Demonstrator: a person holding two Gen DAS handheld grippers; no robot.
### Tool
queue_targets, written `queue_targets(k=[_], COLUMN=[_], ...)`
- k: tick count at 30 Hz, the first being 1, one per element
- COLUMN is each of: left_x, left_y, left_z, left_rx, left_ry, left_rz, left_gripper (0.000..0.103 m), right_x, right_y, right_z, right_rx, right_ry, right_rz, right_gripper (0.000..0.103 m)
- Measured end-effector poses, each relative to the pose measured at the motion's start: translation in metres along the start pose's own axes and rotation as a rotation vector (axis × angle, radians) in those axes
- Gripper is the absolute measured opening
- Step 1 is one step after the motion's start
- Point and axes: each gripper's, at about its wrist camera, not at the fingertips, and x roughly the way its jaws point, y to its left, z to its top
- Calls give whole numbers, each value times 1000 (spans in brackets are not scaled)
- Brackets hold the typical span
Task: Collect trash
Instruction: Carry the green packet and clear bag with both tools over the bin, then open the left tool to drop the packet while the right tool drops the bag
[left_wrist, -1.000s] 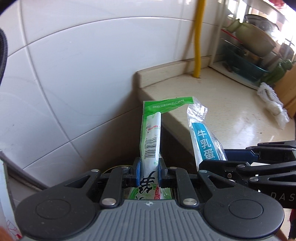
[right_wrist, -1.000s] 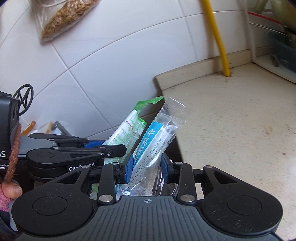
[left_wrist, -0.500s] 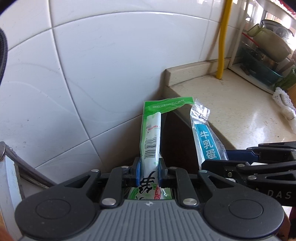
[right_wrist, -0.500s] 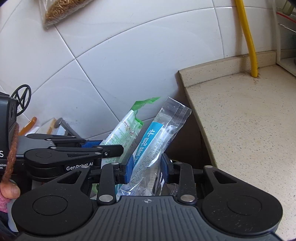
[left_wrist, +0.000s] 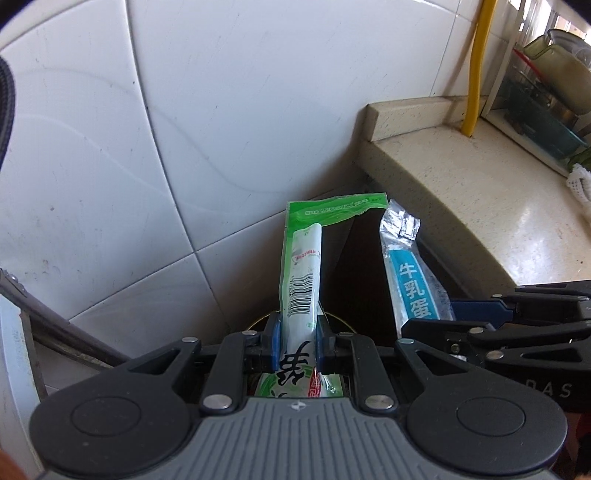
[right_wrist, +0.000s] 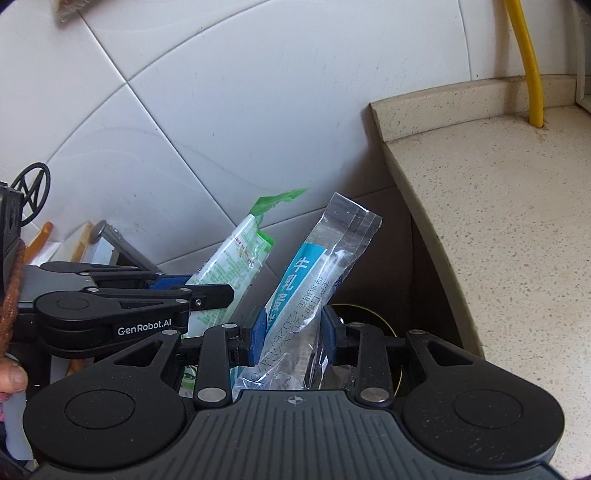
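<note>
My left gripper (left_wrist: 296, 341) is shut on a green and white wrapper (left_wrist: 301, 269) that sticks up between its blue pads. To its right, the right gripper (left_wrist: 476, 314) comes in from the side with a clear wrapper with a blue label (left_wrist: 410, 277). In the right wrist view my right gripper (right_wrist: 293, 336) is shut on that clear blue-labelled wrapper (right_wrist: 317, 273), and the left gripper (right_wrist: 207, 291) with the green wrapper (right_wrist: 236, 258) lies just left of it. Both hang beyond the counter's left end, over a dark gap with a round gold-rimmed thing (right_wrist: 365, 317) below.
A white tiled wall (left_wrist: 221, 129) stands close ahead. The speckled beige counter (right_wrist: 509, 206) runs to the right, with a yellow pipe (right_wrist: 528, 66) at its back. A dish rack with bowls (left_wrist: 546, 96) and a white net cloth (left_wrist: 580, 181) sit far right. A metal bar (left_wrist: 44, 325) leans at the left.
Both grippers have moved left and somewhat down, off the counter's end toward the gap by the wall. Each has kept its hold on its wrapper.
</note>
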Motion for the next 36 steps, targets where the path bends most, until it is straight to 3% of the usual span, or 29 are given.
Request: queue_targets(k=[24,31,36], left_x=[43,50,55], left_y=[10,8,9], left_z=[6,7,6], left_rx=[19,32,42], left_ry=[91,114,129], left_rz=[2,11,34], left_gripper=[20,26,35], right_x=[63,74,83], right_y=[-8,-5,-5], right_z=[1,4,2], right_rx=[39,39,35], right_ry=[115,131,156], right_rz=[-40,-44,-50], right_gripper=[43,43,50])
